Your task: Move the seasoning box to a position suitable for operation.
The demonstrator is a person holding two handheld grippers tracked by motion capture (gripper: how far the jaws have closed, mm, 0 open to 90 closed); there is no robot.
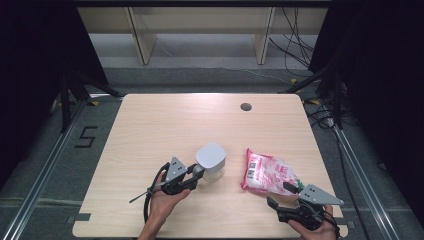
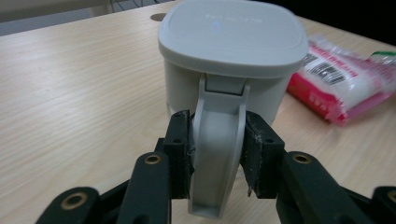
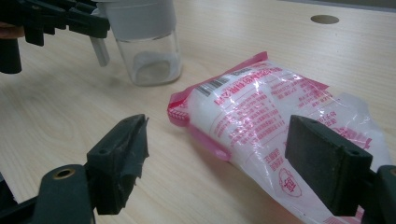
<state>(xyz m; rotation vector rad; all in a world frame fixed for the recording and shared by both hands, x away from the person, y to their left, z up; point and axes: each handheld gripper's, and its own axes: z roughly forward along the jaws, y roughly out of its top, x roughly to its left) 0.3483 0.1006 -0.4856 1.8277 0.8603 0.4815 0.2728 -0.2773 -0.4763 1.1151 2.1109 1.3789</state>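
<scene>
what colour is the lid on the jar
Pale grey, the lid shows best in the left gripper view.

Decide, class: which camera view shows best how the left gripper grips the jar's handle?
The left gripper view: the handle fills its centre, with a black pad pressed on each side. The high view shows the left gripper small at the jar. The right gripper view shows them far off at its top left.

Even overhead light, dark surrounds, soft shadows, close foregrounds slightly blurred.
</scene>
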